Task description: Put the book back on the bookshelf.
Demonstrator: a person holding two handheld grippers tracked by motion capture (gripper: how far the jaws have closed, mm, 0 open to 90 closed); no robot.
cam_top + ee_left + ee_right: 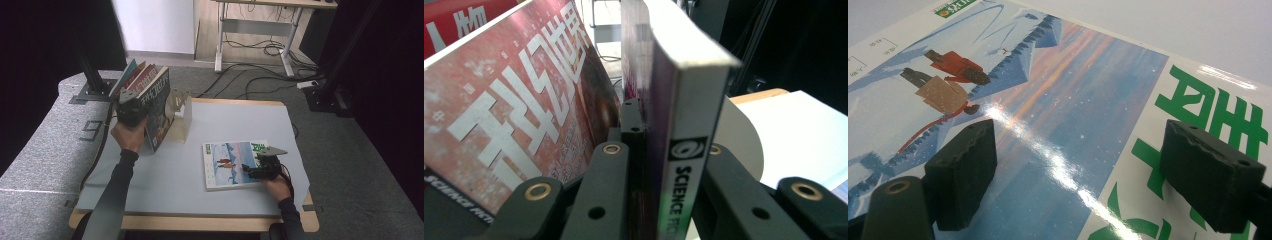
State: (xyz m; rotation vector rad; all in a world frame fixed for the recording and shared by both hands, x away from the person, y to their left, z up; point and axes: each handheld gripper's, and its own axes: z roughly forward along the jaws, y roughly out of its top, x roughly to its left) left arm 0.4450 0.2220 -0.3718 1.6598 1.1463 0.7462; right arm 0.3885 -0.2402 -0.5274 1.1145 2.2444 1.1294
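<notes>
My left gripper (131, 109) is shut on the upright dark-covered magazine (159, 106) at the table's back left, beside a row of leaning magazines (136, 75). In the left gripper view the jaws clamp its white spine (685, 150), which reads "SCIENCE FICTION". A red-covered magazine (514, 115) leans just to its left. A blue snow-scene magazine (231, 164) lies flat at the right front of the mat. My right gripper (261, 169) stands open at its right edge. Its two pads (964, 172) spread wide just over the glossy cover (1063, 95), with nothing between them.
A wooden book rack (181, 119) stands just right of the held magazine. A white mat (235, 122) covers the wooden table. Black frame posts (90, 70) rise at the back left and right. A desk (260, 30) and cables lie on the floor beyond.
</notes>
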